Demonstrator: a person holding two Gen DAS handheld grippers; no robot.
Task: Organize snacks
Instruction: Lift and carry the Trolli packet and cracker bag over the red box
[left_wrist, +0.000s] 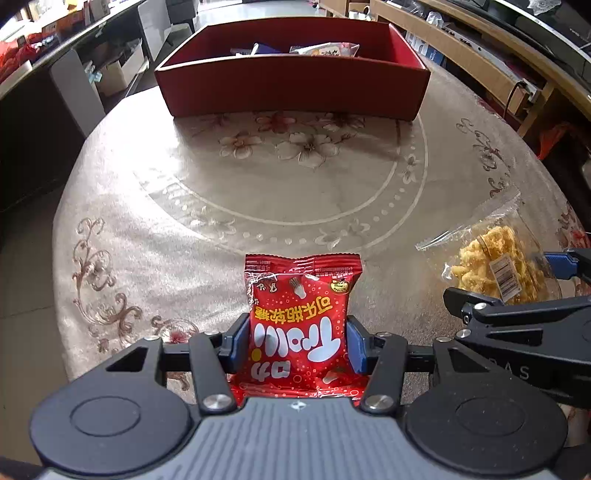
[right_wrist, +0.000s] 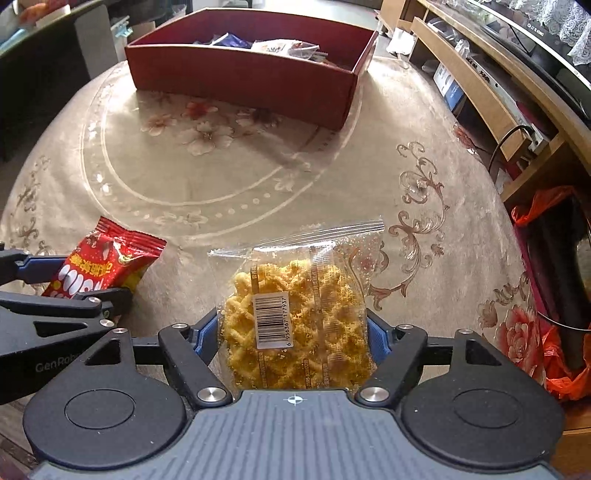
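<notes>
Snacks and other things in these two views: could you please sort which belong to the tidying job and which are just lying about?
Job:
- red candy packet, in left tongs
- clear bag of yellow crisps, in right tongs
- red box holding snacks

Lying about:
- orange plastic bag
- wooden shelf unit

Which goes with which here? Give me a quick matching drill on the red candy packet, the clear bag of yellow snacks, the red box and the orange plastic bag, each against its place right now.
Things:
1. red candy packet
2. clear bag of yellow snacks
3. red box
4. orange plastic bag

Places:
A. at the far side of the table, snacks already inside
B. between the pads of the right gripper
C. off the table, down at the right
D. between the pads of the left gripper

Pairs: 1-D, 2-B, 3-A, 4-C
</notes>
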